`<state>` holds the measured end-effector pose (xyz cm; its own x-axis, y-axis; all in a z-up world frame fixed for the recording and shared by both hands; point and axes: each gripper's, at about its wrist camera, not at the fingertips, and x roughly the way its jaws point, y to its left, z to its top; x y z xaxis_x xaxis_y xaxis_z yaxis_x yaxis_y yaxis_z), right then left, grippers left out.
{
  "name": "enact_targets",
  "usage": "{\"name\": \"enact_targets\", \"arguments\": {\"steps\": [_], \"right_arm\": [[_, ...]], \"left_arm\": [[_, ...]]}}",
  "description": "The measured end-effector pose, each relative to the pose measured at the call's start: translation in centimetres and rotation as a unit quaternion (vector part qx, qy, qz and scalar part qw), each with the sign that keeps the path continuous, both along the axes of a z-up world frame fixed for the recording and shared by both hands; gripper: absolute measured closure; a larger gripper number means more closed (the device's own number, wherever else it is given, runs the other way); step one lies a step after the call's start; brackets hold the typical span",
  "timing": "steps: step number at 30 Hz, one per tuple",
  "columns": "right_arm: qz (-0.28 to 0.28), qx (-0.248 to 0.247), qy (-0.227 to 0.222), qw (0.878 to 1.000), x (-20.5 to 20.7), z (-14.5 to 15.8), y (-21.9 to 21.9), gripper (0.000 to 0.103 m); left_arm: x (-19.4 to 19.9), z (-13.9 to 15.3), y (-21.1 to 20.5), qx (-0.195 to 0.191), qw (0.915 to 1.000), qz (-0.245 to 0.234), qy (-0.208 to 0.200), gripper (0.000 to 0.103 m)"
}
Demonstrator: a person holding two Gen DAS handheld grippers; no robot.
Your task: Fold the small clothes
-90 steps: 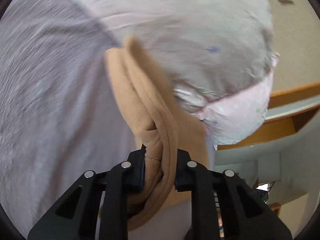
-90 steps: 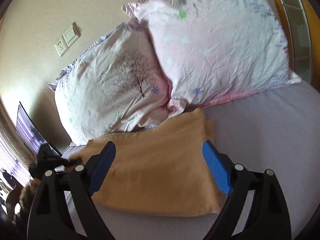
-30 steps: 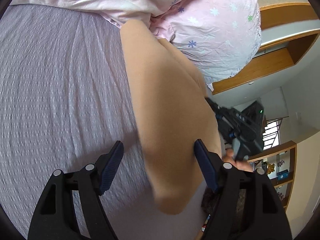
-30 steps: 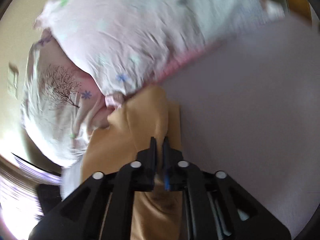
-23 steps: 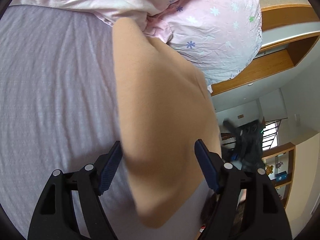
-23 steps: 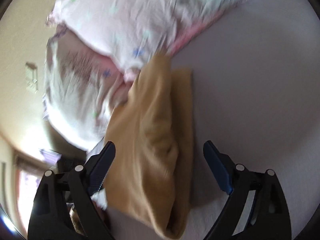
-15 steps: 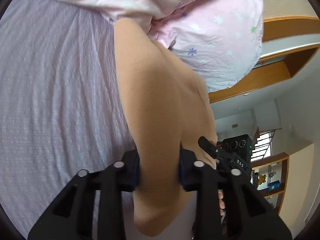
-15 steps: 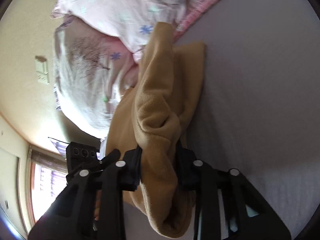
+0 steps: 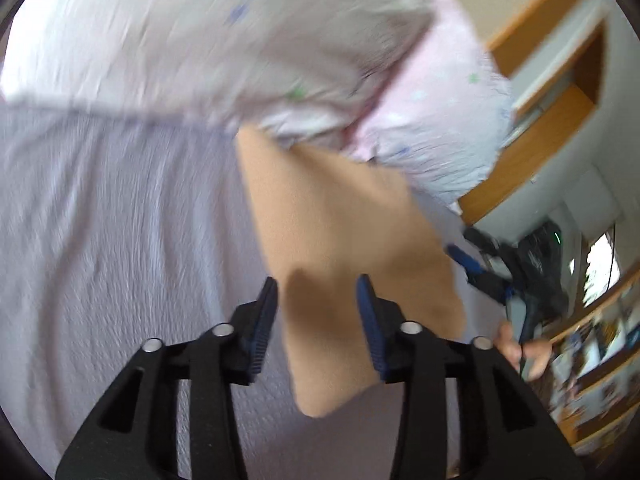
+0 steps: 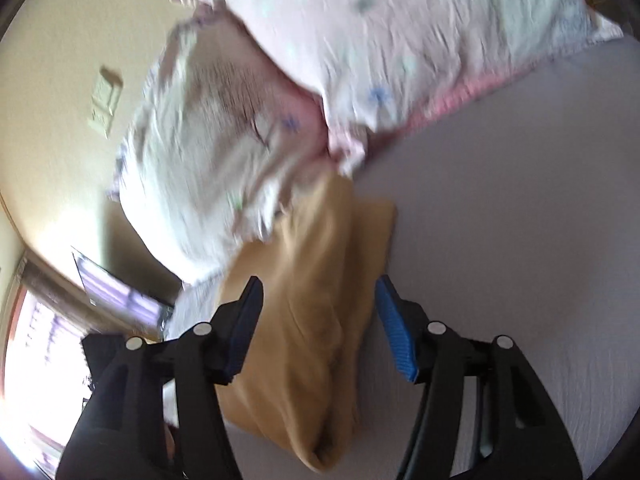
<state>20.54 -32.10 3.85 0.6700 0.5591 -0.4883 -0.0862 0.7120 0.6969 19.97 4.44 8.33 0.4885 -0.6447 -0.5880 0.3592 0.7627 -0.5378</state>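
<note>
Tan garment (image 9: 344,248) lies folded on the grey bedsheet (image 9: 120,240), its far end touching the pillows (image 10: 360,60), its long axis running near to far. Left gripper (image 9: 318,324) and right gripper (image 10: 320,328) both gape wide, empty, each straddling the garment's near end.

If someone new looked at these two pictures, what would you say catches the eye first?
The tan garment stands out first, lying folded on the pale lilac bedsheet right in front of both tools. Behind it, two flower-printed pillows lean together at the head of the bed. The left tool and right tool both hang open over the cloth, gripping nothing.
</note>
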Motion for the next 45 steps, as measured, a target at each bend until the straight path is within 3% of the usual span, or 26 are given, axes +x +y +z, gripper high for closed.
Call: {"name": "enact_targets", "arguments": {"steps": [2, 4, 5, 6, 7, 10, 12, 14, 15, 16, 18, 20, 23, 24, 25, 26, 27, 28, 29, 34, 35, 38, 45], "right_arm": [[-0.005, -0.011, 0.014, 1.0, 1.9, 0.4, 0.3, 0.045], [-0.008, -0.019, 0.04, 0.999, 4.0, -0.1, 0.8, 0.045], [-0.001, -0.013, 0.056, 0.998, 5.2, -0.8, 1.0, 0.05], [0.002, -0.012, 0.063, 0.998, 5.7, -1.6, 0.6, 0.091], [-0.004, -0.02, 0.068, 0.997, 6.4, -2.1, 0.7, 0.098], [-0.053, -0.023, 0.085, 0.995, 6.5, -3.2, -0.5, 0.097], [-0.072, -0.055, 0.075, 0.993, 4.8, -2.3, -0.5, 0.092], [-0.082, -0.099, 0.025, 0.991, 1.7, 0.0, 0.1, 0.074], [-0.064, -0.081, 0.003, 0.995, 0.4, 0.6, 0.4, 0.053], [-0.04, -0.055, -0.016, 0.998, -1.0, 1.1, 0.8, 0.046], [0.02, -0.022, -0.035, 0.999, -3.9, 1.7, 2.2, 0.046], [0.059, 0.001, -0.02, 0.998, -5.5, 0.7, 3.7, 0.046], [0.054, -0.021, 0.054, 0.997, -6.0, -2.3, 4.4, 0.05], [0.043, -0.022, 0.069, 0.996, -6.0, -3.0, 4.5, 0.055], [0.037, -0.016, 0.072, 0.997, -6.6, -3.1, 4.1, 0.054], [0.024, -0.026, 0.066, 0.997, -7.7, -2.8, 3.8, 0.05], [0.013, -0.04, 0.057, 0.997, -8.7, -2.3, 3.7, 0.038], [0.004, -0.058, 0.045, 0.997, -9.7, -1.9, 3.7, 0.02], [-0.006, -0.09, 0.032, 0.995, -10.9, -1.3, 3.9, 0.015], [-0.027, -0.251, 0.018, 0.967, -12.7, -1.1, 6.4, 0.013], [-0.022, -0.292, 0.04, 0.955, -12.7, -1.4, 7.5, 0.013], [-0.017, -0.358, 0.039, 0.933, -13.6, -2.7, 8.7, 0.014], [0.009, -0.374, 0.056, 0.926, -14.0, -5.2, 9.8, 0.014]], "left_arm": [[-0.7, 0.8, -1.1, -0.003, 0.9996, -0.022, -0.016, 0.046], [-1.1, 0.8, -2.7, 0.005, 0.9988, -0.044, -0.02, 0.045], [-1.1, 0.6, -3.7, 0.011, 0.9983, -0.054, -0.018, 0.044], [-0.9, 0.2, -4.4, 0.018, 0.998, -0.059, -0.014, 0.043], [-0.8, -0.2, -4.6, 0.022, 0.9979, -0.061, -0.008, 0.043], [0.1, -1.3, -5.5, 0.029, 0.9975, -0.064, 0.012, 0.043], [-0.1, -1.2, -5.1, 0.024, 0.9976, -0.063, 0.015, 0.043], [-0.9, -0.6, -4.4, 0.017, 0.9977, -0.064, 0.008, 0.043], [-1.5, -0.4, -4.0, 0.013, 0.9977, -0.066, 0.006, 0.043], [-2.1, -0.2, -3.9, 0.008, 0.9974, -0.071, 0.004, 0.042], [-3.0, -0.2, -3.7, 0.003, 0.9972, -0.075, 0.001, 0.037], [-3.5, -0.7, -4.2, 0.015, 0.997, -0.076, 0.003, 0.032], [-3.6, -1.8, -5.1, 0.044, 0.996, -0.073, 0.027, 0.032], [-4.0, -1.8, -5.0, 0.049, 0.9957, -0.073, 0.027, 0.032], [-4.9, -1.6, -4.8, 0.057, 0.9954, -0.074, 0.022, 0.032], [-5.5, -1.4, -4.5, 0.066, 0.995, -0.073, 0.017, 0.025], [-6.3, -1.3, -4.1, 0.078, 0.9946, -0.067, 0.012, 0.011], [-7.2, -1.3, -3.5, 0.097, 0.9941, -0.048, 0.002, 0.007], [-7.7, -1.5, -3.3, 0.112, 0.993, -0.038, -0.004, 0.007], [-8.5, -3.5, -3.3, 0.177, 0.9842, -0.005, 0.01, 0.007], [-8.5, -3.7, -3.5, 0.19, 0.9817, 0.0, 0.011, 0.006], [-8.6, -4.1, -4.3, 0.232, 0.9727, 0.008, 0.001, 0.006], [-8.4, -4.4, -5.2, 0.261, 0.9651, 0.018, -0.013, 0.006]]}}
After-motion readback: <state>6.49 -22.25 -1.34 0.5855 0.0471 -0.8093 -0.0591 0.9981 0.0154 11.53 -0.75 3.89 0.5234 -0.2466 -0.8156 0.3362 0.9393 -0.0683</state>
